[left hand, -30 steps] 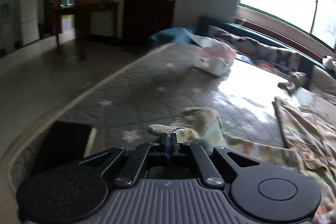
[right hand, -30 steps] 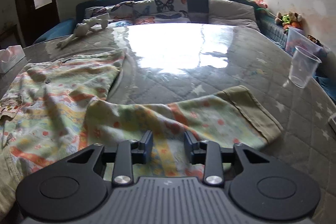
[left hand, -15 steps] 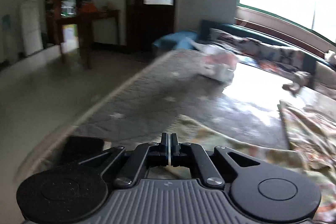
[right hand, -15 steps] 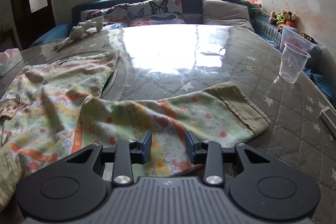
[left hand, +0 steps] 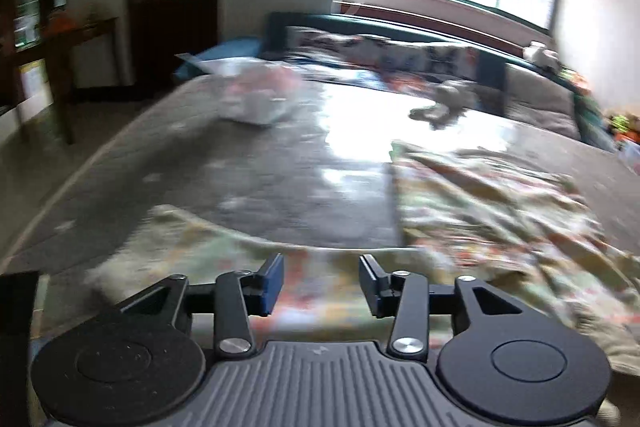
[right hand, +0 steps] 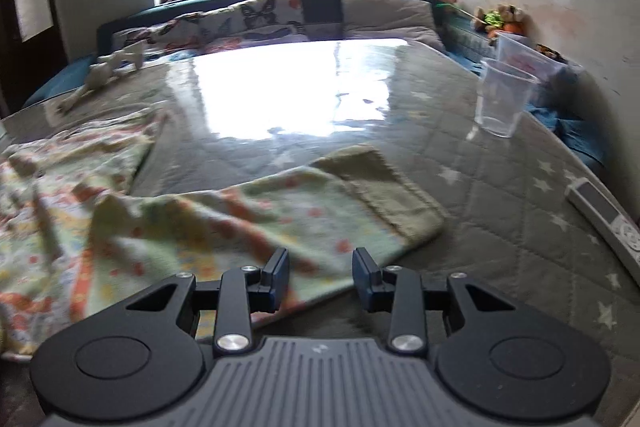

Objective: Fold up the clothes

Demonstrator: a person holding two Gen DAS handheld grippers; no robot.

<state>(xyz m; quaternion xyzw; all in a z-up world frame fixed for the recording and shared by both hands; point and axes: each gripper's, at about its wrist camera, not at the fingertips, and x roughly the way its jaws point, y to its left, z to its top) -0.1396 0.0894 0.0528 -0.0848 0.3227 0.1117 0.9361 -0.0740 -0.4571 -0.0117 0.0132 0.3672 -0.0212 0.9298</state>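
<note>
Right wrist alone shows a plastic cup (right hand: 502, 99) beyond the garment (right hand: 240, 223); both grippers' fingers (left hand: 272, 281) (right hand: 276, 279) spread, gripping nothing.

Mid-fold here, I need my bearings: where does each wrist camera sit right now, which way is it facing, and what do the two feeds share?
Left wrist: sits on the left gripper, low over the mattress, facing the headboard and door side; its open fingers show above the patterned garment.
Right wrist: sits on the right gripper, facing the window and wall side; its open fingers show over the garment's sleeve, with a plastic cup and remote to the right.
Shared: garment, mattress, butterfly pillows, a stuffed toy.
</note>
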